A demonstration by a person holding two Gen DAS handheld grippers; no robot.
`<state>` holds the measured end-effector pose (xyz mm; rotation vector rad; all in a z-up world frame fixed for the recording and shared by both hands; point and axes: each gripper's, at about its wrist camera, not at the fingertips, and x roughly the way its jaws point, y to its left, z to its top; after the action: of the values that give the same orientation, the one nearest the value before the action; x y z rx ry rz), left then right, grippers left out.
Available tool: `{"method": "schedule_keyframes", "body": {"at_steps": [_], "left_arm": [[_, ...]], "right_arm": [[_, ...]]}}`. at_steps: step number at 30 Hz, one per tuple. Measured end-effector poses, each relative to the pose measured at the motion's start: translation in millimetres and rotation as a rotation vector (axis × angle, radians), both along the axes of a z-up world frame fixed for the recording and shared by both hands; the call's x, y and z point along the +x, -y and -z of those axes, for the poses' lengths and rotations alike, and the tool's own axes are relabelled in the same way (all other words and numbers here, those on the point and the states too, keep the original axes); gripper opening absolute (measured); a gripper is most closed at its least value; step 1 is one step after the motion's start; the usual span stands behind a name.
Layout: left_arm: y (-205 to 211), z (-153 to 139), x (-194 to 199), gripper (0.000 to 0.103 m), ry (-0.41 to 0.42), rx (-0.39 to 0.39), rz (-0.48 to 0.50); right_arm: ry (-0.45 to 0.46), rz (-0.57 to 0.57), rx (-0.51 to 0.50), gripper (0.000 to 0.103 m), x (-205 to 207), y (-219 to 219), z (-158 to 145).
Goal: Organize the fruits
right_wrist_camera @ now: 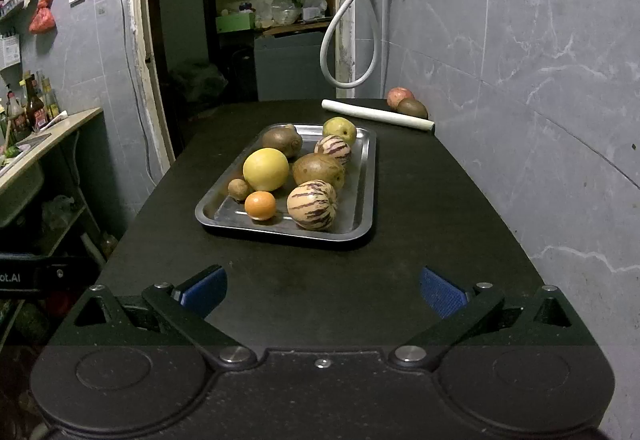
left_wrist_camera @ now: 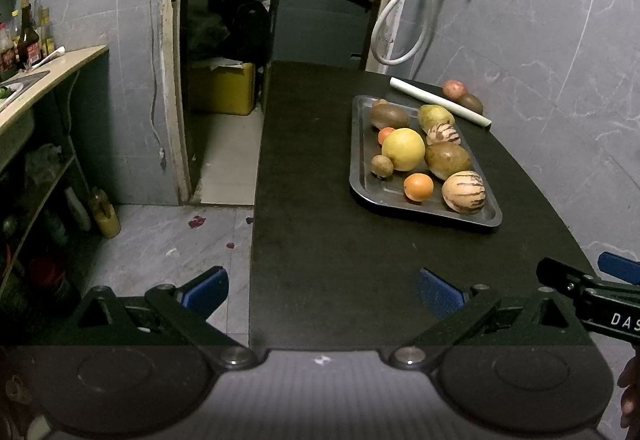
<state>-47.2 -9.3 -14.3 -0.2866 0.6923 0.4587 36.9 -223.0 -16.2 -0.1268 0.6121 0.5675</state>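
Note:
A metal tray (right_wrist_camera: 364, 200) (left_wrist_camera: 358, 144) on the black table holds several fruits: a yellow grapefruit (right_wrist_camera: 265, 169) (left_wrist_camera: 403, 149), an orange (right_wrist_camera: 260, 205) (left_wrist_camera: 418, 187), two striped melons (right_wrist_camera: 312, 205) (left_wrist_camera: 463, 192), brown kiwis and a green pear (right_wrist_camera: 339, 130). A red apple (right_wrist_camera: 399, 96) (left_wrist_camera: 453, 88) and a brown fruit (right_wrist_camera: 412, 108) (left_wrist_camera: 471, 103) lie off the tray by the wall. My left gripper (left_wrist_camera: 322, 292) is open and empty at the table's left edge. My right gripper (right_wrist_camera: 322, 290) is open and empty, in front of the tray.
A white tube (right_wrist_camera: 378, 115) (left_wrist_camera: 438, 101) lies between the tray and the two loose fruits. The grey tiled wall (right_wrist_camera: 540, 100) bounds the table's right side. A counter with bottles (left_wrist_camera: 28, 40) stands to the left, across a floor gap. A doorway (right_wrist_camera: 240, 20) lies beyond the table.

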Motion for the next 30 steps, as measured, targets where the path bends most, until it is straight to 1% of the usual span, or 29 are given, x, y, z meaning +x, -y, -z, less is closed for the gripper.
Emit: {"method": "schedule_keyframes", "body": {"at_steps": [8, 11, 13, 15, 17, 23, 30], "left_arm": [[1, 1, 0, 0.102, 0.000, 0.001, -0.001], [3, 1, 0, 0.102, -0.012, 0.005, 0.001], [5, -1, 1, 0.102, -0.031, 0.033, -0.002], [9, -3, 3, 0.102, -0.052, 0.080, -0.011], [11, -4, 4, 0.102, -0.077, 0.104, -0.024], [10, -7, 3, 0.102, -0.070, 0.086, -0.025], [11, -8, 3, 0.102, -0.068, 0.084, -0.020]], "right_arm": [[-0.003, -0.001, -0.002, 0.102, 0, 0, 1], [-0.006, 0.001, 0.001, 0.102, 2, 2, 1], [-0.008, 0.000, 0.001, 0.102, 3, 3, 1], [-0.008, -0.003, 0.001, 0.102, 3, 4, 1], [-0.007, -0.005, 0.001, 0.102, 3, 4, 2], [-0.006, -0.005, 0.002, 0.102, 4, 5, 2], [-0.001, -0.010, 0.000, 0.102, 2, 5, 3]]}}
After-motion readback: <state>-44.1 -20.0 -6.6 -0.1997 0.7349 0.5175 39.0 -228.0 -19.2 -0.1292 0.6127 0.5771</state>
